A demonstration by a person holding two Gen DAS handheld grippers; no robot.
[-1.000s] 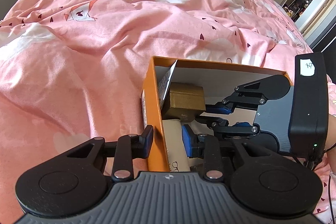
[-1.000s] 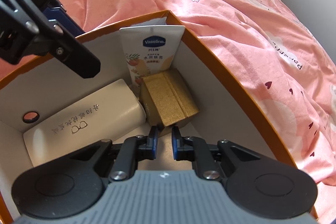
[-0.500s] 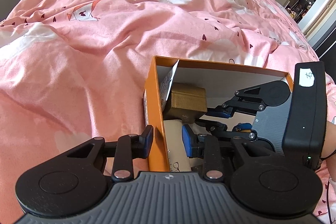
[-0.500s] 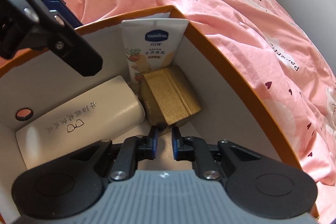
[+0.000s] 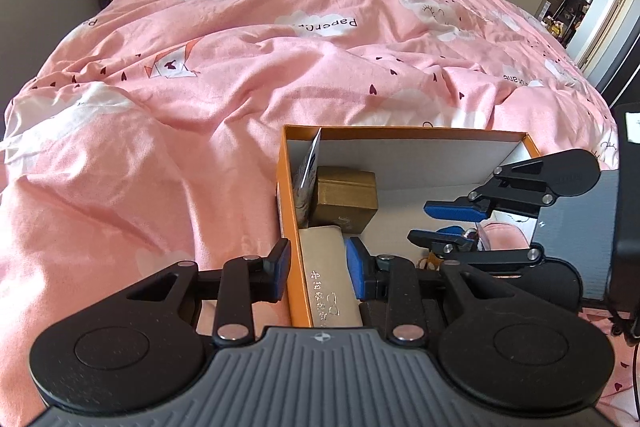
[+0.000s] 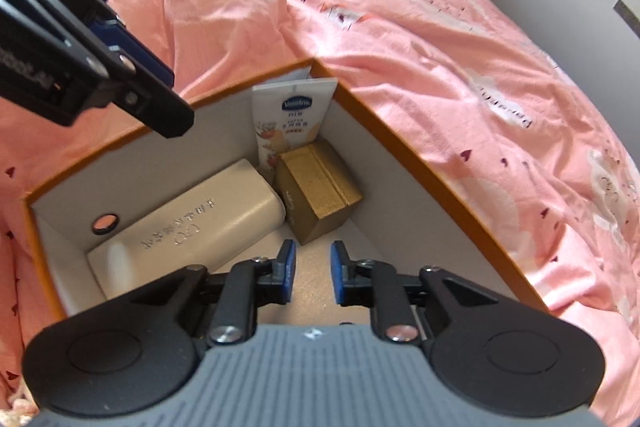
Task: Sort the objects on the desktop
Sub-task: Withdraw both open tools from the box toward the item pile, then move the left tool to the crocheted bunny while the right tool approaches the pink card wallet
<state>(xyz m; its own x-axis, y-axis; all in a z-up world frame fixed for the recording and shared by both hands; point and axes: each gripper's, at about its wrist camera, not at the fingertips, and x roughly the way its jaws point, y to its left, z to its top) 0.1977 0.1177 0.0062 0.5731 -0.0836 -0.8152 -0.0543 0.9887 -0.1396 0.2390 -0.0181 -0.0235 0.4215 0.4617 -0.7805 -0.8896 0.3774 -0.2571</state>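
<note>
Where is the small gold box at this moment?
In the right wrist view the gold box sits inside the orange box, near its far corner, touching the lotion tube behind it and the cream glasses case at its left.

In the box [image 6: 420,163], the glasses case [image 6: 188,223] lies beside the gift box [image 6: 316,183], tube [image 6: 290,123] behind.

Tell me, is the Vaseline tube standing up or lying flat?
Standing up. The Vaseline tube leans in the box corner.
</note>
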